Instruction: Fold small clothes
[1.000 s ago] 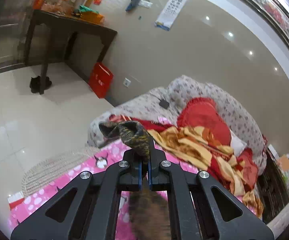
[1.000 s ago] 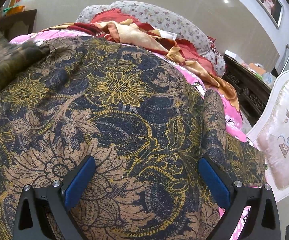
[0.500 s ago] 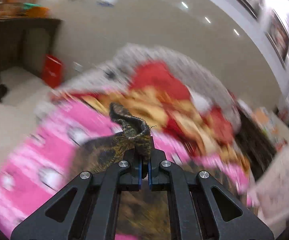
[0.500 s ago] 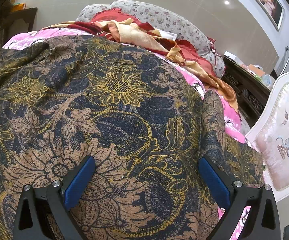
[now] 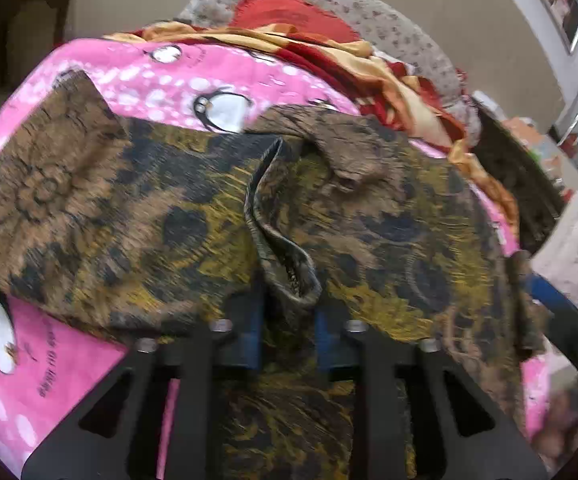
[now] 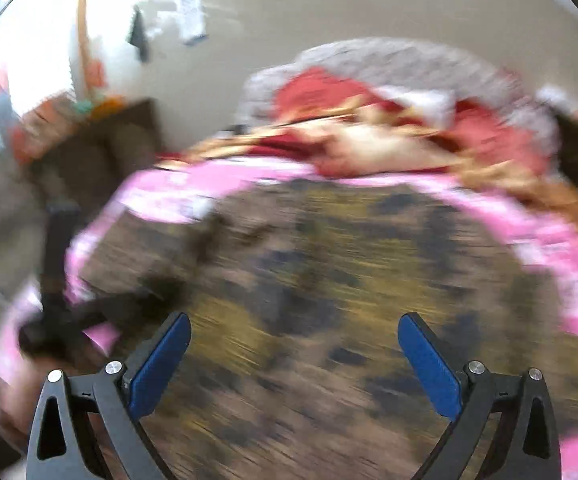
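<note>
1. Fingers of left gripper (image 5: 289, 322) have just been opening; dark gold-patterned floral knit garment (image 5: 369, 216) edge lies loose between them.
2. Right gripper (image 6: 293, 364) spread wide, empty.
3. Garment lies on pink penguin-print blanket (image 5: 49, 364); best to release fully, then smooth the fold flat.

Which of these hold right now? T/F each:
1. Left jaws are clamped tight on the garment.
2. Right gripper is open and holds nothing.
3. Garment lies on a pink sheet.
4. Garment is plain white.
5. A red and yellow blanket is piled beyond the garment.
1. False. The left gripper has just been opening; a fold of the garment sits between its jaws, but the pads stand apart from it.
2. True. The right gripper has its jaws spread wide above the cloth.
3. True. The pink sheet shows around it.
4. False. It is brown with dark and yellow floral patterning.
5. True. The blanket lies there.
</note>
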`<state>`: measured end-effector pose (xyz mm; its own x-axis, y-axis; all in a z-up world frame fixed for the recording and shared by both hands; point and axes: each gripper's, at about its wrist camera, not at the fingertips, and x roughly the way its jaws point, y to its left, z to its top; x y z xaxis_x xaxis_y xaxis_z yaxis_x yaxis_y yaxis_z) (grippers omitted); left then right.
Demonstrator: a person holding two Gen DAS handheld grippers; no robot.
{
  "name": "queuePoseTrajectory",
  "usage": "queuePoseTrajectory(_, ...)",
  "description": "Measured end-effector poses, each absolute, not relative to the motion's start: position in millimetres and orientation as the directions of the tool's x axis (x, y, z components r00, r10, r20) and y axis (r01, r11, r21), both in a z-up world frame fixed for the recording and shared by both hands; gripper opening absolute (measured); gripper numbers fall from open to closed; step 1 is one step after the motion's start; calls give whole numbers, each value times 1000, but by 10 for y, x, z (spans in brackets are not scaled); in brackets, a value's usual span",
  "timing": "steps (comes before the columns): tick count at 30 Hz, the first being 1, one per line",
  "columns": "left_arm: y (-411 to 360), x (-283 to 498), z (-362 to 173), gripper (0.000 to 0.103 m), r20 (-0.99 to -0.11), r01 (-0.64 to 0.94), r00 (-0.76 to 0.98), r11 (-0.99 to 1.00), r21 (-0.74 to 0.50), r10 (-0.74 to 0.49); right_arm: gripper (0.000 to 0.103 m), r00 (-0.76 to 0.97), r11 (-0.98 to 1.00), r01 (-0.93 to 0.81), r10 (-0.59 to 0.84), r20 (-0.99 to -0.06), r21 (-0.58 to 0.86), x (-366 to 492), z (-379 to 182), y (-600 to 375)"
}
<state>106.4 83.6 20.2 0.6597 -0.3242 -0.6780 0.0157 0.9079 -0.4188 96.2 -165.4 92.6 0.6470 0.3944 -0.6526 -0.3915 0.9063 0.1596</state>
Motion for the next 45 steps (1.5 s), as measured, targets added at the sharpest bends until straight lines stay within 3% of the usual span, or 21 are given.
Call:
queuePoseTrajectory(1,843,1039,218,33,-670,28,664,906,-421,-332,98,626,886,-414,442,-642,207,1061,874,-1576)
queuePoseTrajectory(3,827,989,223,36,-656,53,671,905,-422,-345,82,548,836,-447,537,-641,318,1302,738,-1419)
queuePoseTrajectory(6,825,948,158,36,-651,54,676,905,-422,-344,80,395,731,-466,675,-623,498,1611,467,-1243)
queuePoseTrajectory(16,756,838,97,38,-643,101,653,888,-449,-400,74,265,625,-474,773,-576,620,1803,119,-965)
queuePoseTrajectory(19,769,733,84,38,-644,88,656,887,-454,-394,47,250,650,-463,748,-614,603,1855,74,-923)
queuePoseTrajectory(21,774,677,63,38,-648,76,654,886,-457,-391,13,256,688,-441,711,-655,575,1867,37,-895)
queuePoseTrajectory(23,761,611,53,38,-657,59,658,894,-444,-369,4,275,702,-446,698,-661,556,1850,50,-952)
queuePoseTrajectory(33,747,513,97,38,-688,36,648,915,-401,-327,3,425,846,-337,528,-735,413,1806,396,-1952)
queuePoseTrajectory(38,857,473,375,38,-645,38,699,917,-396,-307,3,485,919,-243,392,-782,310,1727,548,-2743)
queuePoseTrajectory(45,1058,716,516,38,-653,-10,712,927,-376,-257,3,519,980,-142,195,-832,141,1569,670,-3510)
